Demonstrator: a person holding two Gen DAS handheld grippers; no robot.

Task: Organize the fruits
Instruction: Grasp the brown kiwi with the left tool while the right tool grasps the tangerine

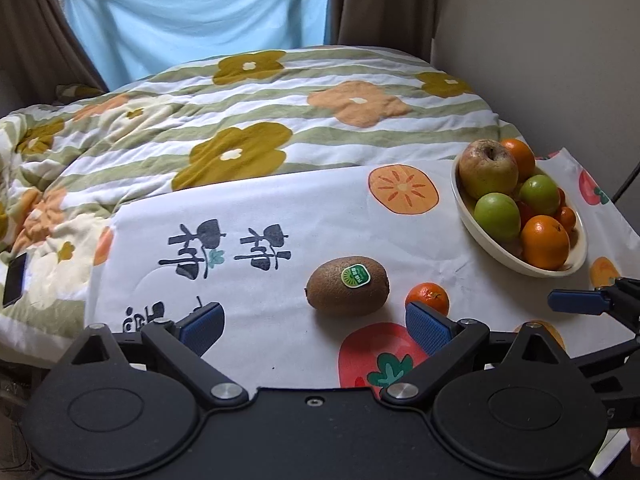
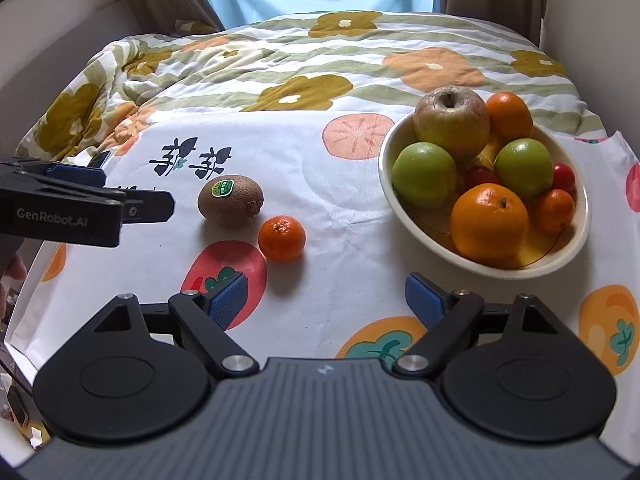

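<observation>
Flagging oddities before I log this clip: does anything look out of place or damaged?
Two fruits lie loose on the printed cloth, outside the bowl: a stickered kiwi and a small mandarin. The big apple in the bowl looks wrinkled and blotchy.

Fuzzy matt kiwi (image 1: 347, 286), glossy ceramic bowl (image 2: 416, 236), printed cloth (image 1: 280, 208)

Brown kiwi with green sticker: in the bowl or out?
Out: the brown kiwi lies on the printed cloth, apart from the cream bowl.

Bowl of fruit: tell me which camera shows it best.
The right wrist view: the bowl sits whole and large, its fruit distinct. The left wrist view pushes the bowl to the right edge, smaller and skewed.
</observation>
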